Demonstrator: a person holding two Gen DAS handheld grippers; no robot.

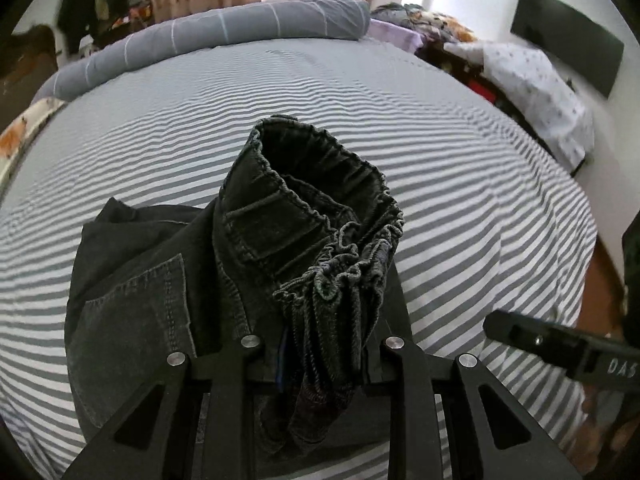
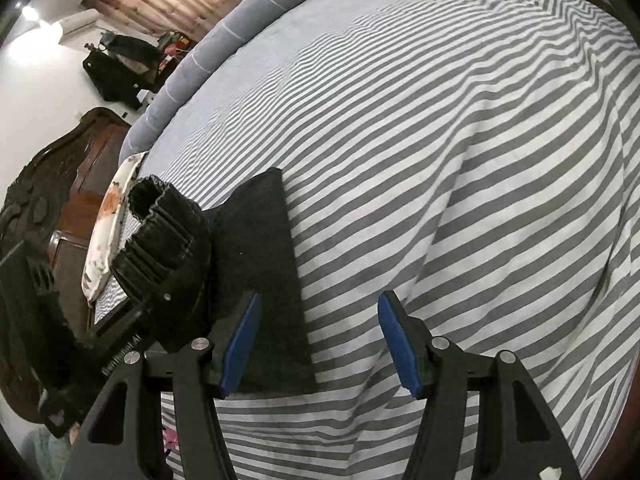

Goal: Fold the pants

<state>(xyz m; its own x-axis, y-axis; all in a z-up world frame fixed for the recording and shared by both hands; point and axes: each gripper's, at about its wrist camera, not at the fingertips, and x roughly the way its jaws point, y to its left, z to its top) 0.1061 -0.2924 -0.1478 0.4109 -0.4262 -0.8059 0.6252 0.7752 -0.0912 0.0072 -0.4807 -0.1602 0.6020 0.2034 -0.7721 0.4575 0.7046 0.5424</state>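
Spreading wide across both views: grey-and-white striped bed sheet (image 1: 440, 168), bare cloth open from 9 through 12 to 3 o'clock of the garment in the left wrist view. Bounded at 12 o'clock by a long grey bolster pillow with thin white lines (image 1: 224, 32); at 2 o'clock by a pale patterned pillow (image 1: 536, 92) beside the bed's edge. Wooden floor strip visible at 3 o'clock past the sheet's edge.

Lying on the sheet at lower centre: dark charcoal denim pants (image 1: 160, 288), partly folded, flat pocket panel at 8 o'clock, gathered elastic waistband standing up in a loop toward 12.

Left gripper (image 1: 316, 344): clenched on the bunched waistband, fabric pinched between the jaws and hanging down between them.

Right gripper (image 2: 320, 344): jaws spread apart, blue fingertips (image 2: 396, 344) holding nothing. Folded pants (image 2: 260, 248) seen in the right wrist view at 10 o'clock, dark straight edge running under the left blue pad, striped sheet filling the gap between the jaws. Right gripper also showing at 4 o'clock in the left wrist view, apart from the pants.
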